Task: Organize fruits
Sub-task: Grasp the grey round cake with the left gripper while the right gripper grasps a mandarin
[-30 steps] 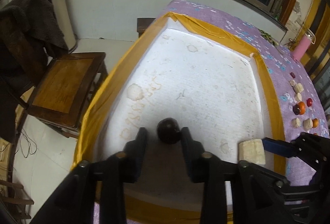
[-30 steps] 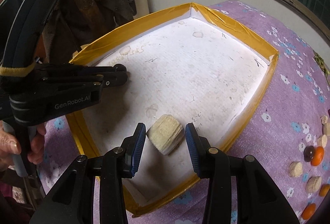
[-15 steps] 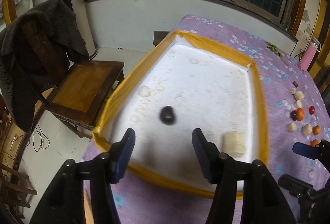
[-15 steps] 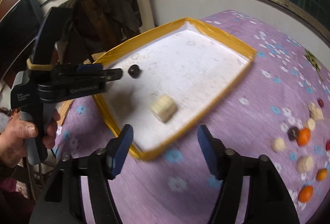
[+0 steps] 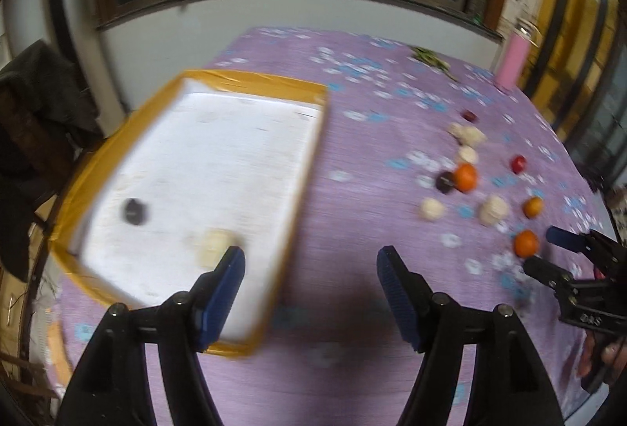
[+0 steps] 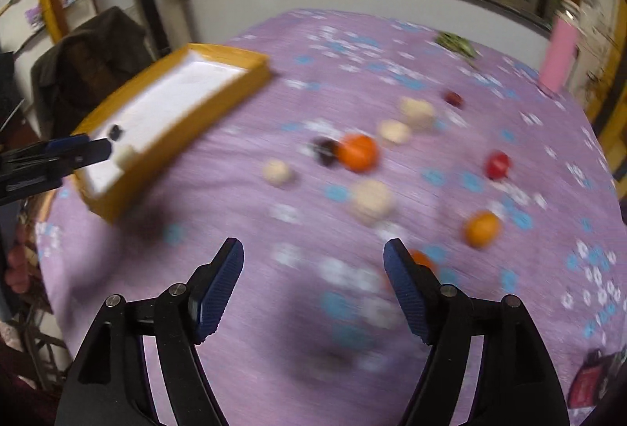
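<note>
tray (image 5: 305, 155): dark fruit (image 5: 135, 211) and pale piece (image 5: 213, 243) are held inside | loose fruits (image 6: 358, 153) are scattered beside tray, ahead of both grippers | left gripper (image 5: 311, 271), right gripper (image 6: 313, 265): spread wide, nothing gripped

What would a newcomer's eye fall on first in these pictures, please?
Probably the yellow-edged white tray at the left of the purple cloth, holding a dark fruit and a pale chunk. Next, the scattered fruits at the right, notably an orange. Both grippers' jaws stand open and empty.
</note>
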### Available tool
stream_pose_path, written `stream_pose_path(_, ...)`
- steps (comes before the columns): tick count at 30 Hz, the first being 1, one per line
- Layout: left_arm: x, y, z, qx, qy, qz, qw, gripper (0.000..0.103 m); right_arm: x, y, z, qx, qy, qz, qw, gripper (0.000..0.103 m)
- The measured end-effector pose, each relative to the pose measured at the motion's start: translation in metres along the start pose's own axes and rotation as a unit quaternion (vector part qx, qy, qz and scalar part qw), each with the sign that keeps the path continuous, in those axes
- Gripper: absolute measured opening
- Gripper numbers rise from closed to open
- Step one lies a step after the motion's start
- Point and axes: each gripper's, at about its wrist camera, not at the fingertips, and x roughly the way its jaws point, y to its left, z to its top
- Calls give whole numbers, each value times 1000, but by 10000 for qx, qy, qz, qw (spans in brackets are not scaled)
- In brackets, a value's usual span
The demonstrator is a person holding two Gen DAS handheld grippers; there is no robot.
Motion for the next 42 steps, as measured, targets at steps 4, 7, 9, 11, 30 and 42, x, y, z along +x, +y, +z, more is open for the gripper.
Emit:
stream_pose_path(4,8,-33,1,166,117,-180,9996,72,8,-35,-11,301,53,30,9995,73)
stream_pose_path(7,14,-56,3,330,193,-231,9990,72,18,-46,-13,376,123,163,9991,69)
stream_pose_path(9,17,-67,4,395,234,-302,9985,72,26,-48,-13,367,177,181,9990,60)
stream_pose_path(11,21,-80,6,443,276,-401,9978,72,29,-50,-14,312,167,153,9993,44)
stream_pose_path(30,99,-178,24,633,841,-1053,9889,37,-18,-95,-56,790,-45,23,9969,35)
stream_pose_path(42,48,-131,8,591,563,-1372,9872,36,-31,-82,-55,778,-205,-67,9967,35)
